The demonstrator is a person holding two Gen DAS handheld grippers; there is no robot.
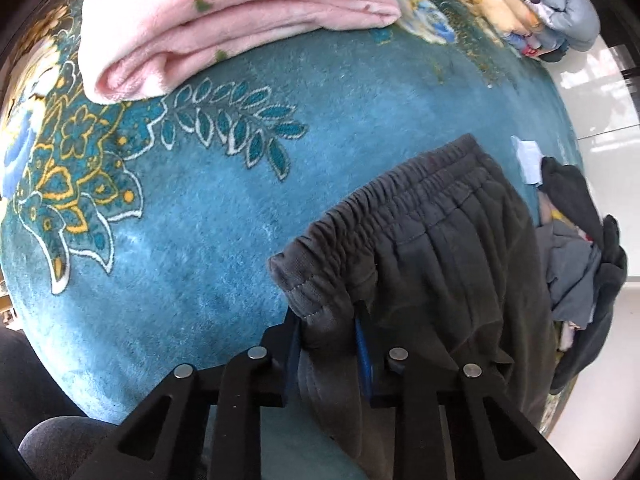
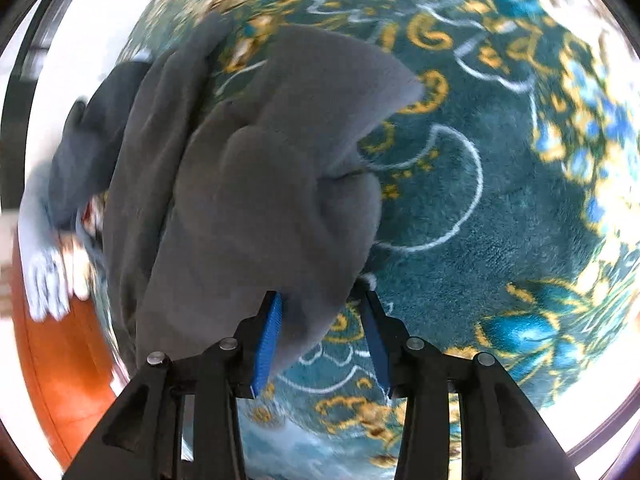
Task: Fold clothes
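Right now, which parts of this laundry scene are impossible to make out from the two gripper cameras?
- Dark grey sweatpants, left wrist view: the legs run under the left gripper and off the bottom edge.
- Grey garment, right wrist view: motion blur hides its type; whether the right gripper pinches it is unclear.
- Clothes pile: cut by the right edge.
- Folded stack: cropped by the top edge.

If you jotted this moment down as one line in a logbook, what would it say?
left tool: shut on dark grey pants waistband | right tool: open around pants fabric | pants over blue carpet
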